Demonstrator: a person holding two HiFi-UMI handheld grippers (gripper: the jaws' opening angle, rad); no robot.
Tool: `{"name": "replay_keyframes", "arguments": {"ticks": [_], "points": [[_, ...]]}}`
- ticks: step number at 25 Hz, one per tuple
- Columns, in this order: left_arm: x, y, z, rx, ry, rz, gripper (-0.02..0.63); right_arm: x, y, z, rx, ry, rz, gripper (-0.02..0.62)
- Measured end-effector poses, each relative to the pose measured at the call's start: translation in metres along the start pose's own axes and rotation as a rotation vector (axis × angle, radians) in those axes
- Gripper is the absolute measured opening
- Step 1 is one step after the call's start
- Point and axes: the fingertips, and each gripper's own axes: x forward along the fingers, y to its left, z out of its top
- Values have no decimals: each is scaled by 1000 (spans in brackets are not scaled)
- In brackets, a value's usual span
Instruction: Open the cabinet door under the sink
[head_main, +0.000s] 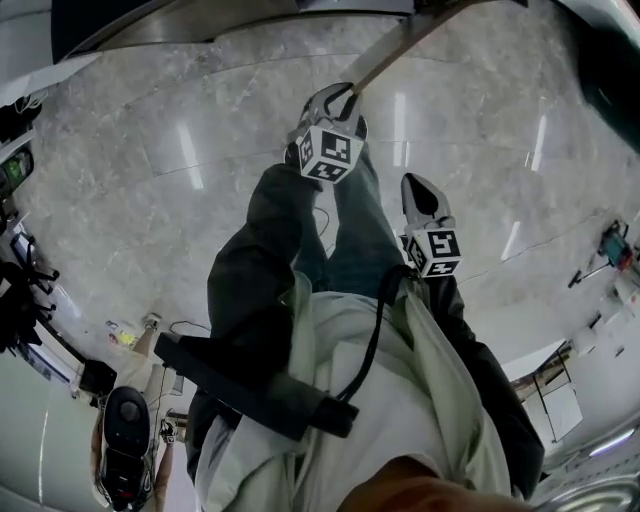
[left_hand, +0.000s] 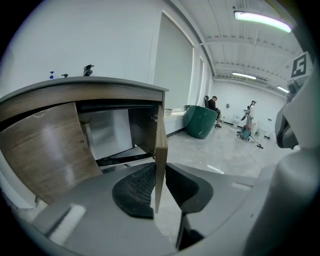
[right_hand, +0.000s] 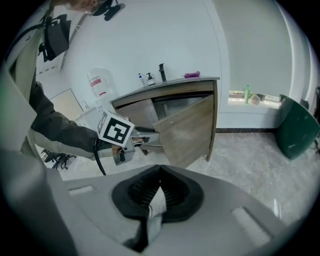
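one open cabinet (left_hand: 100, 92), door (left_hand: 160, 145) in left gripper (left_hand: 159, 187)

Bottles (right_hand: 150, 79) on countertop (right_hand: 176, 83), cabinet door (right_hand: 186, 131) below

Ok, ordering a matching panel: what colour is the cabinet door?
Brown wood grain; the cabinet door shows best in the right gripper view.

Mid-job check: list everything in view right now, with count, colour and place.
wood-grain cabinet door: one, brown, swung open under the grey countertop
closed wood-grain door: one, brown, beside the opening
dark faucet: one, black, on the countertop
small bottles: two, pale, beside the faucet
dark green rounded object: one, on the floor beyond the cabinet
marble floor: grey, all around
left gripper: one, grey, jaws clamped on the open door's edge
right gripper: one, grey, jaws together, empty
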Motion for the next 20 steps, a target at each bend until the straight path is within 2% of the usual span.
{"name": "replay_keyframes", "arguments": {"ticks": [4,7,11,13,15,20], "points": [[0,-32,1,22,3,-30,69,-14,18,-1,-90,-13,40,0],[2,-62,5,11,-24,-51,71,-26,13,-15,-125,-1,66,0],[6,-98,9,-54,-46,-17,71,-47,-11,-37,-97,22,87,0],[11,-116,13,-52,-46,-11,74,-57,-31,-42,-86,25,85,0],[18,-136,20,-26,-42,-39,78,-63,-52,-45,-62,24,71,0],[45,-209,41,70,-59,-172,76,-75,-85,-53,2,15,51,0]]}}
